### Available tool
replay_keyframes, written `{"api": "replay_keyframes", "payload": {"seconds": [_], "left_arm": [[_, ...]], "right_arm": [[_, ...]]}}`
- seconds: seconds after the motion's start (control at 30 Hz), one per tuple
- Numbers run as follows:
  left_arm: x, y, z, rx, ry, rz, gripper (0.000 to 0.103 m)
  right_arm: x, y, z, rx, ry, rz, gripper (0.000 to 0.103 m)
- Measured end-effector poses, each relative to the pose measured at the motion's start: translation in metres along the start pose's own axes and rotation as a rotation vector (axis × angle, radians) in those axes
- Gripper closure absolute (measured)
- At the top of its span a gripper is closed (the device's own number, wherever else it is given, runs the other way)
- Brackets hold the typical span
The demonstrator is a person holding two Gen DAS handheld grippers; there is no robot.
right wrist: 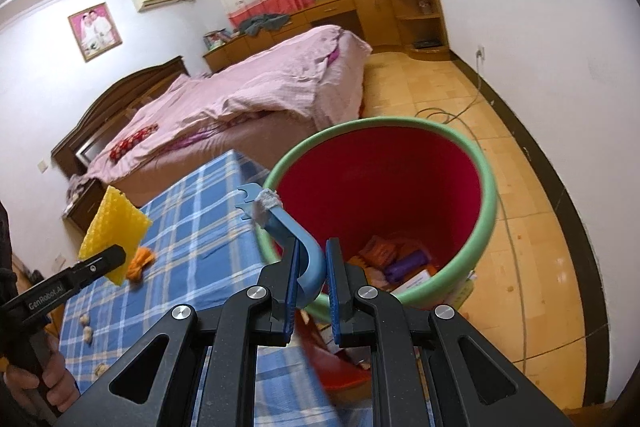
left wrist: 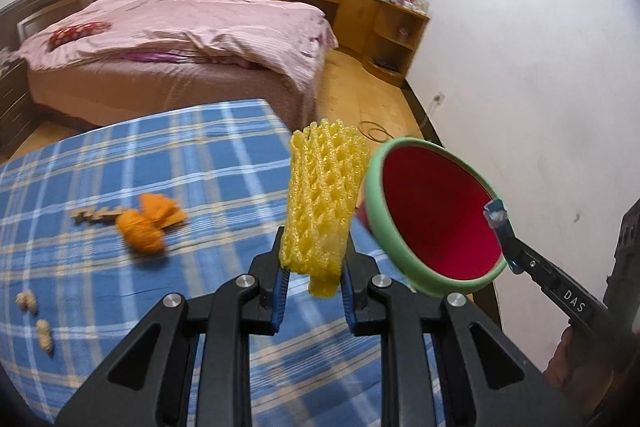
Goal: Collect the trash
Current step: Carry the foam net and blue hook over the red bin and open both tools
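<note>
My left gripper (left wrist: 314, 279) is shut on a yellow foam fruit net (left wrist: 324, 199), held upright above the blue plaid table (left wrist: 120, 167). It also shows in the right wrist view (right wrist: 112, 231). My right gripper (right wrist: 312, 267) is shut on the blue handle (right wrist: 296, 239) of a red trash bin with a green rim (right wrist: 384, 211), tilted beside the table's right edge. The bin (left wrist: 436, 215) is just right of the net. Wrappers (right wrist: 396, 259) lie inside it. Orange peel (left wrist: 150, 223), a wooden piece (left wrist: 96, 214) and peanut shells (left wrist: 36, 315) lie on the table.
A bed with pink bedding (left wrist: 180, 35) stands beyond the table. Wooden cabinets (left wrist: 360, 7) line the far wall. A cable (right wrist: 472, 131) runs across the wooden floor (right wrist: 520, 227) to the right of the bin, near the white wall.
</note>
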State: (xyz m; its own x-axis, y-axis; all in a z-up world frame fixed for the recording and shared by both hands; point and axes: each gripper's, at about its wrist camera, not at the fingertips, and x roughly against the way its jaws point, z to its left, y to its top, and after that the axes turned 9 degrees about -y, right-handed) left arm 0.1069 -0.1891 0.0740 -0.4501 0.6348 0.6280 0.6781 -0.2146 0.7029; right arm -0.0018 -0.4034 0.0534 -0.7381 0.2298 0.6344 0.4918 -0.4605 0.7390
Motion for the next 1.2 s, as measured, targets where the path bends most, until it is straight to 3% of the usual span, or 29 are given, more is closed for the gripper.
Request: {"api": "replay_keyframes", "payload": {"seconds": [0.6,0.67,0.73,0.83,1.2], "left_arm": [[-0.104,0.015,-0.068,-0.142,-0.101,0.147,0.081],[-0.111,0.015,-0.072,-0.147,-0.103,0.162,0.076],[-0.117,0.014,-0.075,-0.149,-0.102,0.175,0.069],[-0.120,0.012,-0.076,-0.159,-0.099,0.183,0.066],[-0.113,0.010,-0.078,-0.157,-0.086,0.170,0.065]], "right_arm": [[-0.041,0.014,-0.048,-0.066,-0.079,0.041,0.089],[-0.045,0.014,-0.052,-0.071,-0.080,0.049,0.088],[-0.049,0.015,-0.055,-0.075,-0.079,0.057,0.087],[-0.053,0.014,-0.058,-0.085,-0.077,0.062,0.087],[-0.048,0.010,-0.058,-0.088,-0.056,0.057,0.084]]}}
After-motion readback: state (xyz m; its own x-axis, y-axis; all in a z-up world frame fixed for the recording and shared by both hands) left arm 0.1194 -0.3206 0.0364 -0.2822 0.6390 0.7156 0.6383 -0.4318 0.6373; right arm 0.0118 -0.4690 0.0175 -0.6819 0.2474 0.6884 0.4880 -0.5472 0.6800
